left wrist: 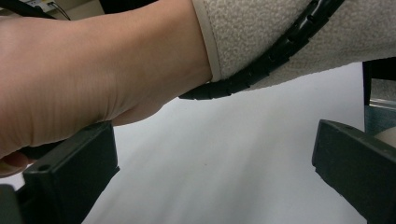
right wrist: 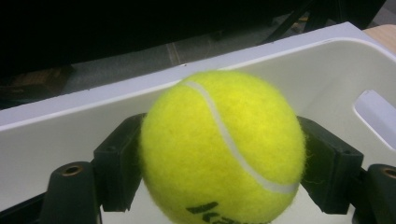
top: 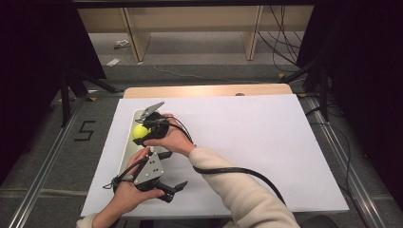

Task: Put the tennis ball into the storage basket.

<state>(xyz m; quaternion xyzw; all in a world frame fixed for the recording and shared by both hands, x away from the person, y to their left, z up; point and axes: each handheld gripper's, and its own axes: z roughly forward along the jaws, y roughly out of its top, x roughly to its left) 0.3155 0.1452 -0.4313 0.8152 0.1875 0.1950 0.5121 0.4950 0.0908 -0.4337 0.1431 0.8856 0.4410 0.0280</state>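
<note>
Bright table, dark surroundings; close views softly blurred.

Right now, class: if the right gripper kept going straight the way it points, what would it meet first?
The right gripper, shut on the tennis ball, points into the white bin. The bin's inner wall looks likely to be met first, though depth is unclear.

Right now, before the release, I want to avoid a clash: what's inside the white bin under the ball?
White bin wall and a handle slot show; the tennis ball in the right gripper hides the floor beneath.
</note>
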